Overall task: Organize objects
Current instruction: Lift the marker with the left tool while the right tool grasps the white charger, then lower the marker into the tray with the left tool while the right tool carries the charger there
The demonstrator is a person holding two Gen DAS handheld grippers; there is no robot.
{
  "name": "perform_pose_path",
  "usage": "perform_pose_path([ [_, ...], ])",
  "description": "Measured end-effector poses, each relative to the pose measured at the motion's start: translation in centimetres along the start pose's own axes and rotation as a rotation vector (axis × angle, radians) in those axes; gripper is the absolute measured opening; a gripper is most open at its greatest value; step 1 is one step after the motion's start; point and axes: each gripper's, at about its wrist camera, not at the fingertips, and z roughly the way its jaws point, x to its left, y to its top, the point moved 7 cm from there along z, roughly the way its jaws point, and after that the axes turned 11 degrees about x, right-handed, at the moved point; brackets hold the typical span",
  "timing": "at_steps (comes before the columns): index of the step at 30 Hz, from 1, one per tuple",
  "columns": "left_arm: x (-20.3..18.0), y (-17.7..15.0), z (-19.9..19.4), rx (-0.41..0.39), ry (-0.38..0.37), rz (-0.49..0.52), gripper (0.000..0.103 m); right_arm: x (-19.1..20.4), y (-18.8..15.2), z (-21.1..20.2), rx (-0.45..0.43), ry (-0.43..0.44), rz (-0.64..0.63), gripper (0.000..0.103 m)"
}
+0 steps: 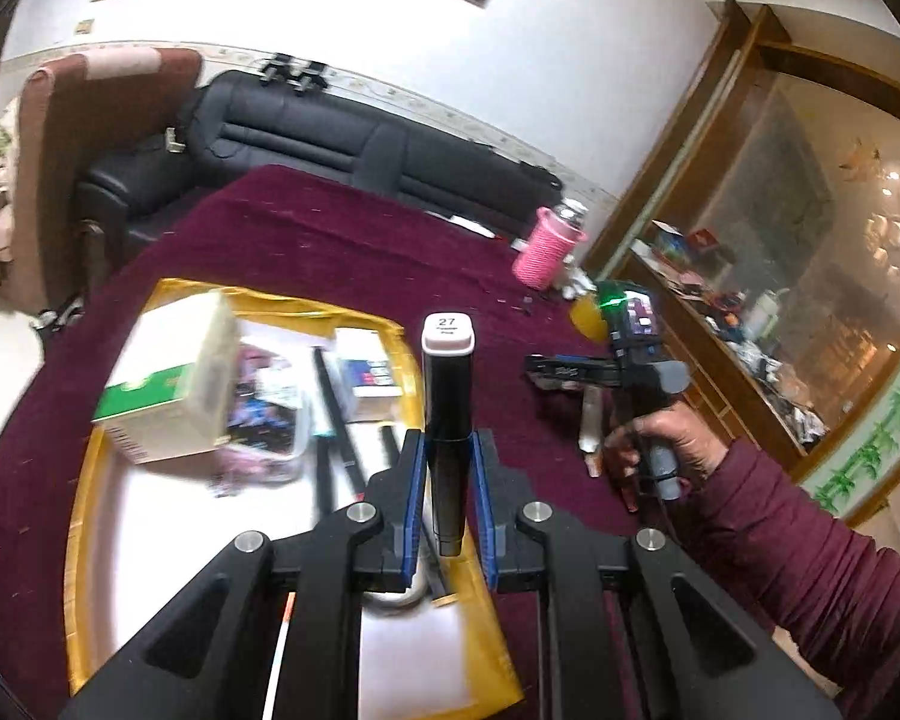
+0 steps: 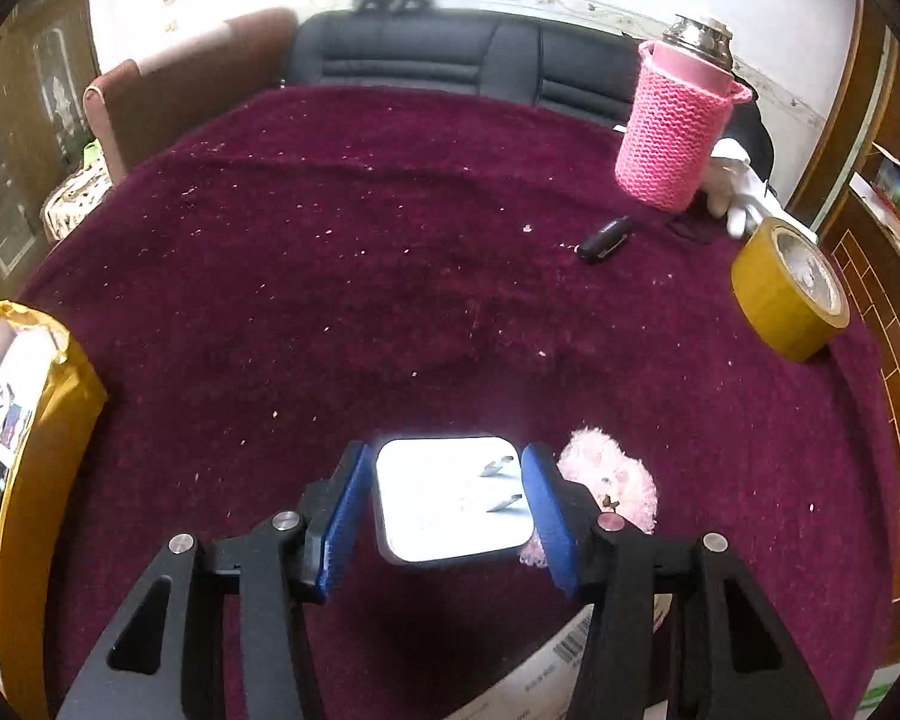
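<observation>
Left gripper (image 1: 447,498), nearest: blue pads pinch a black marker (image 1: 447,420) low on its barrel. The marker stands upright, pale cap up, marked 27. It hangs over the near right part of the yellow-rimmed box (image 1: 84,480), not yet set down.

Inside the box, from near to far: a white round thing under the jaws (too blurred to name), black pens (image 1: 330,420) lying lengthwise, a clear container of small items (image 1: 264,420), a green-and-white carton (image 1: 162,384) at the far left, and a small white box (image 1: 369,372) at the far edge.

Judged step: place the marker in with the pens. To do it well, tip the marker flat and parallel with the pens, lower it close to the floor of the box, then spread the jaws. Dropped upright, it would likely topple or roll.

Right gripper (image 2: 447,501): jaws spread, holding nothing. A white plug adapter (image 2: 450,501) with two metal prongs lies on the maroon cloth (image 2: 330,240) between the pads, apparently untouched. A pink fluffy thing (image 2: 615,483) sits just beside the right pad; close squarely so it is not caught.

Farther, toward the far right edge of the table: a small black object (image 2: 605,238), a roll of yellow tape (image 2: 789,291), and a flask in a pink knitted sleeve (image 2: 675,126).
</observation>
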Motion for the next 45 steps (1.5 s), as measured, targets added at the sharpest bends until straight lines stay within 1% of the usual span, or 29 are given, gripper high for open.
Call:
perform_pose_path([
  [3, 1.3, -0.7, -1.3, -0.008, 0.025, -0.023, 0.015, 0.2, 0.4, 0.2, 0.016, -0.01, 0.016, 0.057],
  [5, 2.2, -1.1, -2.3, -0.018, 0.046, -0.034, 0.015, 0.5, 0.3, 0.4, 0.024, -0.04, -0.004, 0.058],
  [7, 2.8, -1.4, -3.3, -0.03, 0.065, -0.046, 0.015, 0.4, 0.3, 0.4, 0.024, -0.044, 0.006, 0.057],
  [9, 3.4, -1.8, -4.4, -0.041, 0.079, -0.052, 0.015, 0.1, 0.2, 0.3, 0.037, -0.029, 0.043, 0.056],
  [11, 4.1, -2.0, -5.2, -0.052, 0.096, -0.056, 0.015, 0.2, -0.1, -0.1, 0.041, -0.022, 0.059, 0.053],
  [12, 4.5, -2.1, -5.5, -0.056, 0.104, -0.06, 0.015, 0.3, -0.2, -0.4, 0.035, -0.014, 0.063, 0.044],
  [15, 5.7, -2.8, -6.6, -0.062, 0.125, -0.084, 0.015, 1.1, -0.7, -2.0, 0.009, 0.028, 0.084, 0.044],
  [19, 7.0, -3.5, -7.5, -0.054, 0.157, -0.098, 0.015, 3.5, -1.9, -4.4, -0.032, 0.057, 0.045, 0.044],
  [21, 7.3, -4.0, -7.9, -0.045, 0.172, -0.095, 0.015, 5.1, -2.6, -6.0, -0.057, 0.091, 0.026, 0.044],
  [24, 7.8, -4.4, -8.2, -0.023, 0.2, -0.09, 0.015, 8.7, -3.9, -9.0, -0.097, 0.17, -0.021, 0.045],
  [27, 8.2, -4.5, -8.1, 0.006, 0.221, -0.079, 0.015, 13.2, -5.4, -11.6, -0.122, 0.258, -0.099, 0.045],
  [31, 8.9, -4.4, -6.3, 0.083, 0.239, -0.067, 0.015, 20.8, -8.2, -13.7, -0.126, 0.361, -0.241, 0.045],
  [35, 9.8, -3.7, -3.5, 0.155, 0.247, -0.071, 0.015, 26.6, -10.6, -13.6, -0.105, 0.435, -0.327, 0.045],
  [37, 10.3, -3.2, -2.5, 0.172, 0.257, -0.066, 0.015, 28.9, -11.3, -13.0, -0.088, 0.462, -0.349, 0.045],
  [40, 11.2, -2.2, -0.6, 0.215, 0.284, -0.066, 0.015, 31.1, -12.0, -12.0, -0.064, 0.487, -0.367, 0.045],
  [41, 11.6, -2.1, 0.1, 0.23, 0.298, -0.064, 0.013, 31.8, -12.2, -11.8, -0.057, 0.49, -0.374, 0.045],
  [42, 12.1, -1.9, 1.0, 0.252, 0.315, -0.068, 0.011, 32.4, -12.4, -11.6, -0.051, 0.492, -0.381, 0.045],
  [45, 13.4, -2.0, 2.4, 0.291, 0.339, -0.081, 0.011, 33.5, -12.7, -11.0, -0.044, 0.494, -0.396, 0.045],
])
